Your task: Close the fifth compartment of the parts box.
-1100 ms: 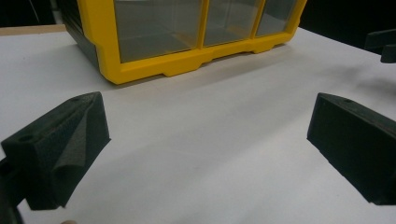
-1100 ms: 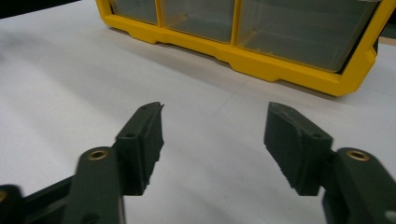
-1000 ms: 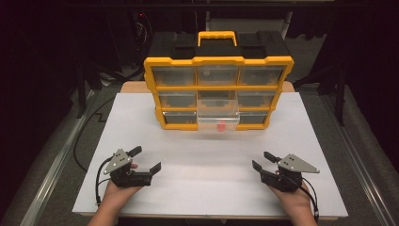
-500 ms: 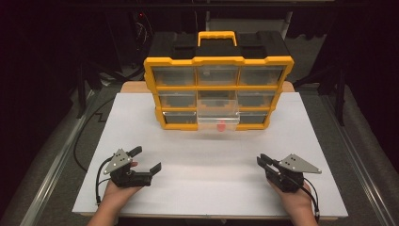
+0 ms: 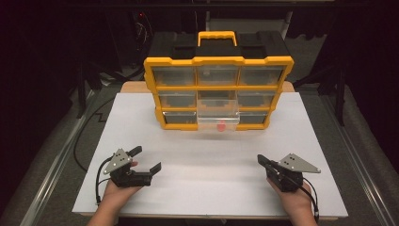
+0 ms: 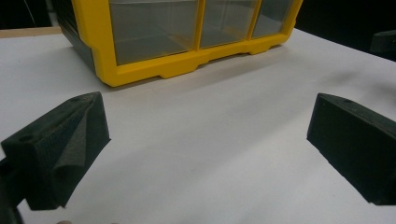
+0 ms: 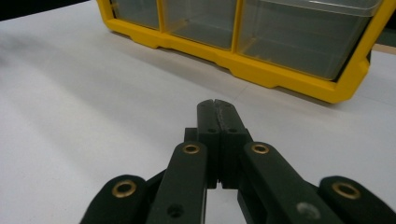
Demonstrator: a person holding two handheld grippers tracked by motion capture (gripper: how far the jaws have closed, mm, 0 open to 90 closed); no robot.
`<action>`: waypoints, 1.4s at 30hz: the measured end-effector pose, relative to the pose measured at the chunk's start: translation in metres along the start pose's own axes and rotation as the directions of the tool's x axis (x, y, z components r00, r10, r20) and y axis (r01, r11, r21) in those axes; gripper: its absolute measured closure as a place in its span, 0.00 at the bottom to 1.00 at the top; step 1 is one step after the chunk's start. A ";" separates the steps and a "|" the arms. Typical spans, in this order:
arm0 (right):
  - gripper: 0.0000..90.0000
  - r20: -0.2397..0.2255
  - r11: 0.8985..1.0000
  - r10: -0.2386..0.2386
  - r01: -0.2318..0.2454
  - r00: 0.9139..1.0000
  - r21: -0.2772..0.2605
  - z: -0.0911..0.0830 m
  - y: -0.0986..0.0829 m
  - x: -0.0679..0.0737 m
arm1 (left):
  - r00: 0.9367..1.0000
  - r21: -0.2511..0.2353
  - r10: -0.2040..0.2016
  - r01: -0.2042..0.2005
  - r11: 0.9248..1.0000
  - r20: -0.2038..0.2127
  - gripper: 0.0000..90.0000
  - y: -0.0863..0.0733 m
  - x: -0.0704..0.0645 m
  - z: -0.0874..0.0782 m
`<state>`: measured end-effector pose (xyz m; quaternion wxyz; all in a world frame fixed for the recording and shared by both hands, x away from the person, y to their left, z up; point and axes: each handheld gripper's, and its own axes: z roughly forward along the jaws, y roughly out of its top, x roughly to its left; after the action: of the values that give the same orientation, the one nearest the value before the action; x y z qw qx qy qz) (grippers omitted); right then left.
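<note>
**Inspector:** Presently, the yellow organiser (image 5: 219,92) stands upright at the centre of the frame, on the far part of the white bench (image 5: 141,141). Its bottom middle drawer (image 5: 218,121) sits pulled out toward the person, with a small red item (image 5: 219,126) inside. Both grippers are low in the frame, well apart from it

**Assistant:** State of the jaws?

**Inspector:** Left gripper (image 5: 147,160), lower left: jaws spread wide, nothing between them, bare bench beneath, as the left gripper view confirms (image 6: 205,154). Right gripper (image 5: 261,160), lower right: jaws pressed fully together and gripping nothing; in the right gripper view the tips (image 7: 217,109) meet along one seam

**Assistant:** Risks from here?

**Inspector:** In my judgement, three. First, the drawer is clear plastic and looks light; a hard or off-centre push could skew it in its slot or slide the whole organiser back. Second, the right jaws, if left together, cannot take the red item; they would only knock it about. Third, the drawer overhangs, so a downward press on its front lip might tip it and spill the contents
</note>
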<state>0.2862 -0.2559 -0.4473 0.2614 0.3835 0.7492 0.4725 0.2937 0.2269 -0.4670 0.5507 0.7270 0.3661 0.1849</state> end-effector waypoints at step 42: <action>1.00 -0.063 0.993 -0.044 0.037 0.997 -0.112 0.061 0.068 0.050 | 0.999 0.000 0.026 -0.026 1.000 0.019 0.00 0.001 -0.001 0.000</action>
<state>0.3261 -0.1659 -0.4121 0.2669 0.3376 0.7377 0.5202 0.2931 0.2263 -0.4658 0.5517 0.7334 0.3515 0.1849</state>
